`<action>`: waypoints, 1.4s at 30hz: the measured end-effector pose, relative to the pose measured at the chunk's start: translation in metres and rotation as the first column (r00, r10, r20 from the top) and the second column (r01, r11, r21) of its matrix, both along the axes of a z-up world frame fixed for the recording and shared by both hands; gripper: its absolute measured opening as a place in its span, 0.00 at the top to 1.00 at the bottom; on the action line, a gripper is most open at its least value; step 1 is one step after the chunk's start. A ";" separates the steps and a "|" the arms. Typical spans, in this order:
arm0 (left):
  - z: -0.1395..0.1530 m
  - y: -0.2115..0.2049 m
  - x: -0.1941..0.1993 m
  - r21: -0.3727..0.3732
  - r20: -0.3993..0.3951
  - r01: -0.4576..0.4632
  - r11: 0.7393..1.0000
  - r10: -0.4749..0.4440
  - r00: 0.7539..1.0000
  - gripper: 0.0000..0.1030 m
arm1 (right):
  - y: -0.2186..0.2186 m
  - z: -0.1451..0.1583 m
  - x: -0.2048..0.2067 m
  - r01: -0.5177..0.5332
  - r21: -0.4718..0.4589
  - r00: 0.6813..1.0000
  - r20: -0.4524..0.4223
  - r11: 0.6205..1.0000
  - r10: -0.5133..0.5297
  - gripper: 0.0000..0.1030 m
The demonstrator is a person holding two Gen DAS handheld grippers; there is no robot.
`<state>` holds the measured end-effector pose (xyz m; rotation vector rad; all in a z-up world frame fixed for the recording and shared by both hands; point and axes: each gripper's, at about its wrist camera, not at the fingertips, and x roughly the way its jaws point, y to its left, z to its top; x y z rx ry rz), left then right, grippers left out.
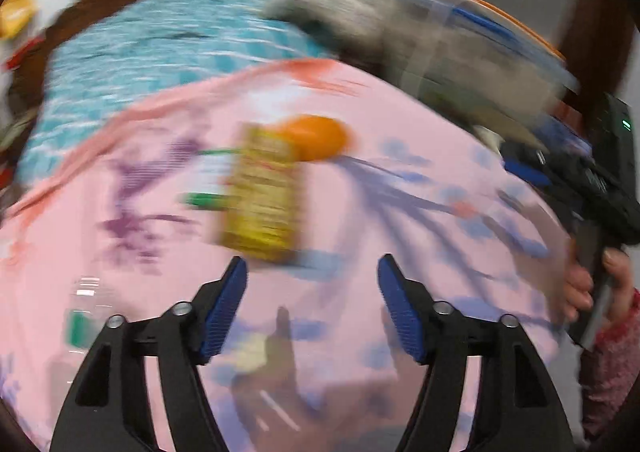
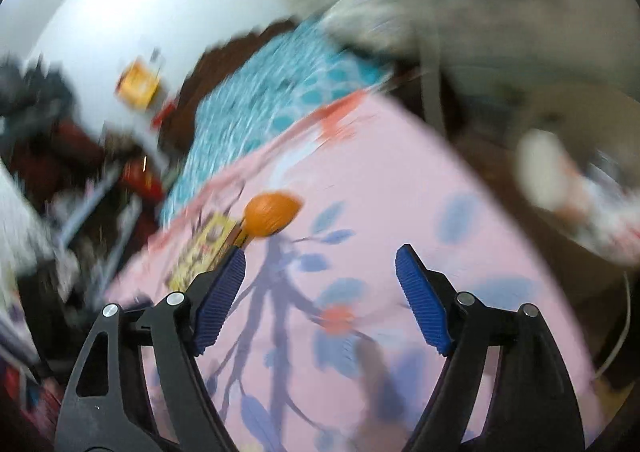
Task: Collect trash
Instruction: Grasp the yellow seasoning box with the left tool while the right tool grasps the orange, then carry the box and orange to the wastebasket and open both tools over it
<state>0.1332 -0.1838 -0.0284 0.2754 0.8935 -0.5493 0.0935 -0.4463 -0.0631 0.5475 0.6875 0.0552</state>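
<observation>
Both views are heavily smeared, so fine detail cannot be confirmed.

Bed [image 1: 420, 123]: covered by a pink printed sheet, with a teal quilt [image 1: 160, 47] further back. The surface is soft and uneven; anything on it is likely to sink or roll when pressed.

Left gripper [image 1: 312, 272]: jaws stand wide apart with nothing between them, pointing down at the sheet. Right gripper [image 2: 320, 264]: jaws likewise wide and empty. In the left view a hand [image 1: 592, 292] is seen at the right edge holding the other tool.

Trash: a yellow packet [image 1: 260, 191] lies flat on the pink sheet just beyond the left jaws. An orange ball [image 1: 316, 137] sits touching or overlapping its far end; which, I cannot tell. A green item [image 1: 204, 199] shows beside the packet's left edge. A clear bottle [image 1: 86, 308] lies near the left gripper's left side.

Risks, as judged:
- A flat packet on soft bedding gives little edge to pinch; the jaws may gather sheet instead.
- Nudging the packet may send the ball rolling off the bed.
- Both tools point at the same cluster; they may collide.
</observation>
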 end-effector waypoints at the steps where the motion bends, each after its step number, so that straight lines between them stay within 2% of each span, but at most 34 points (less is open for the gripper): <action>1: 0.001 0.007 0.010 -0.002 0.019 -0.038 0.999 0.038 0.999 0.30 | 0.011 -0.002 0.019 -0.038 -0.011 0.999 -0.024 0.999 0.038 0.26; 3: 0.000 0.011 0.030 -0.004 0.035 -0.089 0.996 0.089 0.995 0.23 | 0.028 -0.006 0.055 -0.091 -0.024 0.994 -0.061 0.996 0.089 0.29; 7: -0.011 -0.003 0.066 -0.014 -0.021 -0.127 0.992 0.127 0.992 0.23 | 0.045 -0.010 0.106 -0.108 -0.081 0.990 -0.101 0.991 0.100 0.29; 10: -0.025 -0.009 0.082 -0.005 -0.063 -0.143 0.990 0.143 0.988 0.27 | 0.053 -0.014 0.141 -0.113 -0.119 0.987 -0.129 0.986 0.098 0.29; 11: -0.030 -0.012 0.084 0.001 -0.075 -0.147 0.989 0.147 0.986 0.33 | 0.056 -0.016 0.151 -0.119 -0.124 0.985 -0.140 0.985 0.101 0.29; 13: -0.038 -0.014 0.088 -0.025 -0.114 -0.142 0.990 0.138 0.984 0.36 | 0.061 -0.021 0.167 -0.131 -0.140 0.981 -0.163 0.981 0.108 0.29; 15: -0.040 -0.017 0.086 -0.069 -0.154 -0.101 0.992 0.090 0.984 0.58 | 0.066 -0.029 0.183 -0.146 -0.163 0.975 -0.192 0.976 0.114 0.29; 16: -0.039 -0.022 0.082 -0.060 -0.154 -0.086 0.995 0.076 0.985 0.65 | 0.069 -0.032 0.190 -0.160 -0.165 0.970 -0.207 0.973 0.125 0.29; 17: -0.041 -0.025 0.078 -0.031 -0.153 -0.072 0.997 0.067 0.986 0.78 | 0.073 -0.038 0.196 -0.184 -0.155 0.963 -0.229 0.971 0.146 0.29; 18: -0.041 -0.025 0.076 -0.021 -0.152 -0.066 0.998 0.062 0.986 0.79 | 0.077 -0.042 0.198 -0.202 -0.151 0.956 -0.243 0.968 0.161 0.30; 20: -0.042 -0.019 0.069 -0.030 -0.160 -0.056 0.998 0.051 0.986 0.80 | 0.084 -0.041 0.192 -0.230 -0.150 0.956 -0.217 0.962 0.195 0.39; 22: -0.041 -0.005 0.063 -0.074 -0.202 -0.055 0.996 0.040 0.979 0.80 | 0.087 -0.040 0.185 -0.251 -0.117 0.953 -0.204 0.961 0.224 0.55; 25: -0.039 0.021 0.049 -0.120 -0.245 -0.053 0.991 0.022 0.969 0.80 | 0.096 -0.035 0.161 -0.280 -0.107 0.947 -0.195 0.954 0.256 0.64; 28: -0.037 0.048 0.029 -0.136 -0.253 -0.048 0.990 0.013 0.967 0.80 | 0.107 -0.034 0.133 -0.322 -0.053 0.931 -0.198 0.945 0.306 0.65; 35: -0.037 0.094 -0.014 -0.180 -0.289 -0.061 0.982 0.007 0.957 0.79 | 0.149 -0.032 0.053 -0.404 -0.010 0.902 -0.169 0.915 0.396 0.67; 40: -0.036 0.100 -0.040 -0.224 -0.327 0.000 0.975 -0.075 0.942 0.79 | 0.164 -0.035 -0.001 -0.392 0.061 0.908 -0.134 0.918 0.397 0.68; 42: -0.035 0.099 -0.049 -0.225 -0.322 0.026 0.974 -0.100 0.941 0.79 | 0.165 -0.035 -0.019 -0.369 0.051 0.920 -0.123 0.928 0.373 0.68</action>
